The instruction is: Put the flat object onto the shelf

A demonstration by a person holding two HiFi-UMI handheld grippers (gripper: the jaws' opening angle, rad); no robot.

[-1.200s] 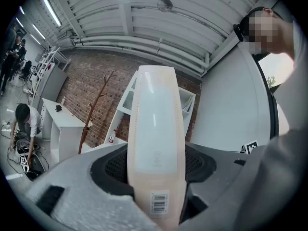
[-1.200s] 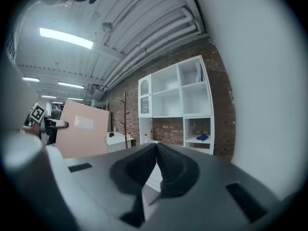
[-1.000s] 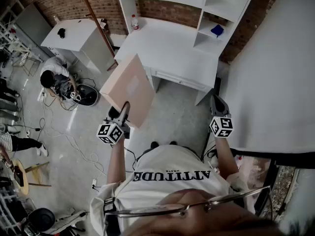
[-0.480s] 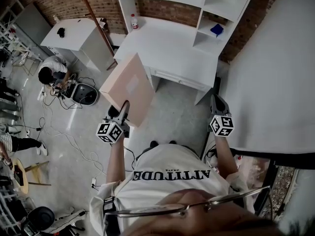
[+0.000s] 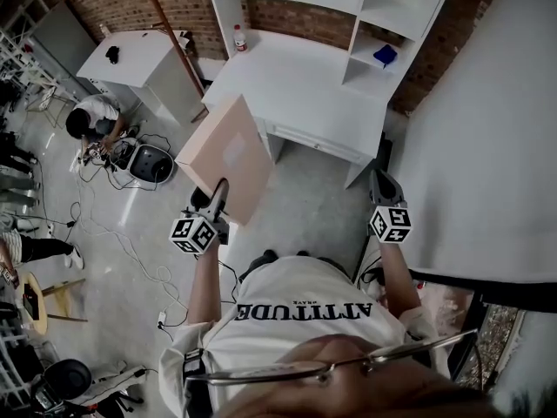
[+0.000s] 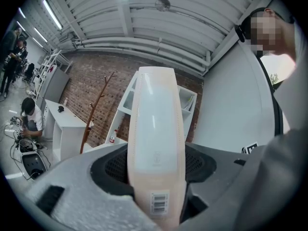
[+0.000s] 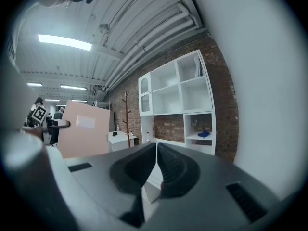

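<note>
Left tongs [image 5: 217,200] clamp the lower edge of the flat pale-pink cardboard box [image 5: 228,155], carried upright in the air; right tongs [image 5: 384,184] are closed and empty. At one o'clock, well apart, stands the white cubby shelf [image 5: 380,24]: the approach and the placing are left to do.

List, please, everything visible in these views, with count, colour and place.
white desk with open shelf unit: one, white, against the red brick wall
flat pale-pink cardboard box: one, pink, held upright before the desk
small blue object: one, blue, in a lower right shelf compartment
small bottle with red band: one, pale with red, on the desk's back left
white cabinet: one, white, left of the desk
brown wooden coat stand: one, brown, between cabinet and desk
crouching person: one, white top, at the far left
left claw: one, grey, shut on the box
right claw: one, grey, shut, empty
</note>
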